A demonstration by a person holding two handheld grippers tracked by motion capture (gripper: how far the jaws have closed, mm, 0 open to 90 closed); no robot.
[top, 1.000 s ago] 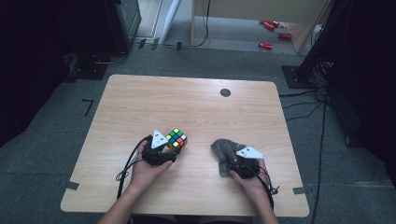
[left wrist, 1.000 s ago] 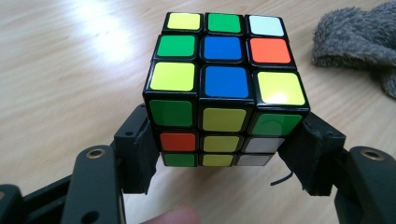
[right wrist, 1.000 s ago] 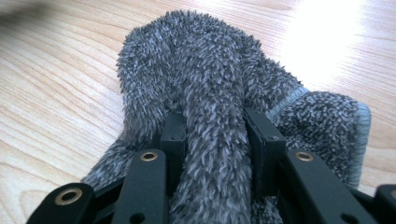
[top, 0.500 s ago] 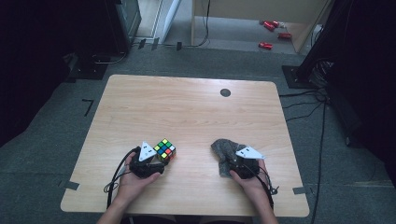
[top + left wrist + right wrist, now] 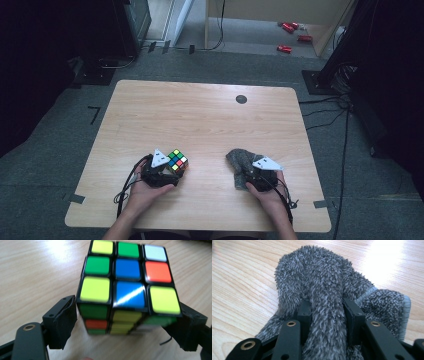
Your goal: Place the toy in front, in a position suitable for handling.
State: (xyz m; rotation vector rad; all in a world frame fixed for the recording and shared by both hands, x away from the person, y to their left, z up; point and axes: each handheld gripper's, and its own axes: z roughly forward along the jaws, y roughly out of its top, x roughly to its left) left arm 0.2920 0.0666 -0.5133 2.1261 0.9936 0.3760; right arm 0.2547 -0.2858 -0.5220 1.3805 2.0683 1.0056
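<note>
Grey carpet surrounds a pale wooden table (image 5: 210, 125) with rounded corners, where a person works from the near edge with 2 hand-held grippers. A small black disc (image 5: 241, 99) set in the tabletop near its far edge serves as the landmark: everything in hand lies well on the near side of it.

Left of the disc and close to the near edge, the left gripper (image 5: 167, 170) holds a Rubik's cube (image 5: 177, 161), the person's left hand (image 5: 145, 192) wrapped around the tool's body. In the left gripper view the cube (image 5: 128, 282) sits between the 2 black jaws, which stand wide at the cube's width, one at each lower side. Whether the cube rests on the wood or is lifted just clear cannot be told. Its upper face shows yellow, green, blue, white and orange squares.

Right of the disc, at about the same depth, the right gripper (image 5: 252, 175) grips a grey shaggy cloth (image 5: 241, 161) lying on the tabletop, well apart from the cube. In the right gripper view the jaws stand narrow, pinching a raised fold of the cloth (image 5: 324, 290) between them, the rest spreading flat on the wood.
</note>
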